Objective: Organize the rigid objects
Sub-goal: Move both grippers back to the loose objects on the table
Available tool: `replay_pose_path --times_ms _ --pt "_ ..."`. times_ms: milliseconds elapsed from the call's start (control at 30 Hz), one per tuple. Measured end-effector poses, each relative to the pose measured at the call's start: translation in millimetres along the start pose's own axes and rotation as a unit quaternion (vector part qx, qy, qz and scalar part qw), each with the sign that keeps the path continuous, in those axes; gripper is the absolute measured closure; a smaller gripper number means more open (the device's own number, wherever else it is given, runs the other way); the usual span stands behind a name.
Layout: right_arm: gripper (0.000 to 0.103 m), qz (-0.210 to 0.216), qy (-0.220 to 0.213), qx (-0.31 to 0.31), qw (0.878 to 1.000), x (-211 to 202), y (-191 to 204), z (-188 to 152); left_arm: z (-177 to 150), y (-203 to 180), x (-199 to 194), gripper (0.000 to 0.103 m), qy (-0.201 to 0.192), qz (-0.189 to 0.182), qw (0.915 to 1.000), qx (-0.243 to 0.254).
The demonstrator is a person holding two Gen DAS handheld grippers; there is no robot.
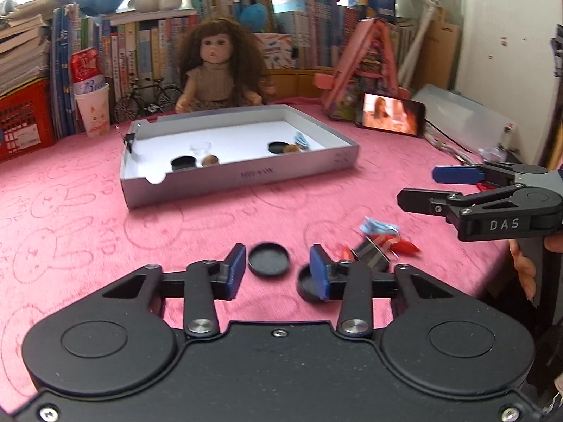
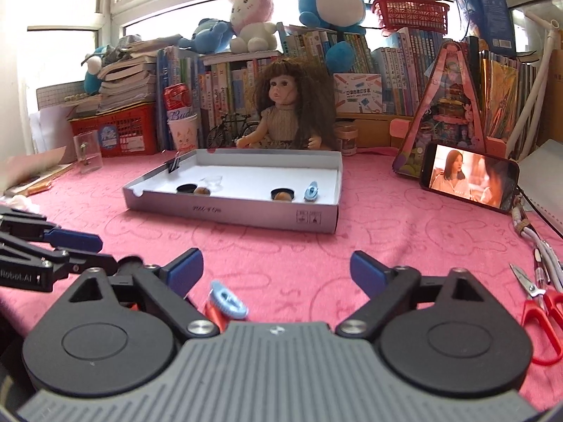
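In the left wrist view, a black round lid point(image 1: 269, 259) lies on the pink cloth just ahead of my left gripper point(image 1: 278, 270). Its blue pads stand on either side of the lid without touching it. A second black lid point(image 1: 307, 285) lies partly under the right finger. To the right is a small heap: a black binder clip point(image 1: 374, 251), red pieces and a light-blue piece. My right gripper point(image 1: 436, 188) hovers open above that heap. In the right wrist view, the right gripper point(image 2: 278, 272) is wide open, with a light-blue ring on a red piece point(image 2: 227, 304) below it.
A shallow grey-white box point(image 1: 239, 176) point(image 2: 228, 207) lies mid-table with black lids, brown nuts, a clear cup and a blue clip inside. A doll point(image 2: 285, 112), books and a phone point(image 2: 468, 183) stand behind. Red scissors point(image 2: 542, 302) lie at the right.
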State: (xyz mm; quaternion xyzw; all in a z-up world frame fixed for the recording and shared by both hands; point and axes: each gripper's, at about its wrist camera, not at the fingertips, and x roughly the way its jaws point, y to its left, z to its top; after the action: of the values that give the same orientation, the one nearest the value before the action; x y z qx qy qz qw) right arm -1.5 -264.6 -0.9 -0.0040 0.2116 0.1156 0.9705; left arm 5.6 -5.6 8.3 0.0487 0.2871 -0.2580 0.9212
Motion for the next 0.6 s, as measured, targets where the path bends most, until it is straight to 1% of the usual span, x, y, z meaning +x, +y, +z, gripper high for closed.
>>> replay_pose_path --times_ms 33,133,200,300,333,433,467,533,600 --pt "0.017 0.004 0.003 -0.003 1.000 -3.4 1.6 -2.0 -2.3 -0.7 -2.4 0.068 0.002 -0.008 1.0000 -0.002" --pt "0.027 0.012 0.016 -0.011 1.000 -9.1 7.1 -7.5 -9.8 -3.8 -5.8 0.068 0.009 -0.027 0.9996 -0.002" --pt "0.040 0.019 0.032 -0.015 0.999 -9.3 10.9 -12.3 -14.5 -7.1 -4.2 0.068 0.014 -0.029 0.9995 0.001" --pt "0.050 0.028 0.049 -0.018 0.998 -6.5 15.5 -17.8 -19.2 -10.7 2.5 0.068 0.026 -0.032 0.9991 -0.005" --pt "0.053 0.030 0.053 -0.020 0.998 -5.9 16.8 -19.5 -19.8 -11.8 4.2 0.068 0.024 -0.032 0.9992 -0.006" --pt "0.064 0.036 0.066 -0.025 0.997 -0.5 21.1 -22.6 -17.9 -17.4 9.4 0.068 0.014 -0.024 0.9996 0.001" --pt "0.075 0.035 0.068 -0.028 0.997 1.2 22.7 -23.3 -17.6 -19.1 12.2 0.068 0.011 -0.023 0.9997 0.001" --pt "0.081 0.033 0.066 -0.038 0.997 2.0 25.8 -22.8 -17.6 -22.1 17.2 0.068 0.006 -0.021 0.9998 0.004" --pt "0.086 0.030 0.063 -0.042 0.997 2.5 27.0 -21.6 -17.1 -26.3 20.4 0.073 -0.001 -0.006 0.9999 0.011"
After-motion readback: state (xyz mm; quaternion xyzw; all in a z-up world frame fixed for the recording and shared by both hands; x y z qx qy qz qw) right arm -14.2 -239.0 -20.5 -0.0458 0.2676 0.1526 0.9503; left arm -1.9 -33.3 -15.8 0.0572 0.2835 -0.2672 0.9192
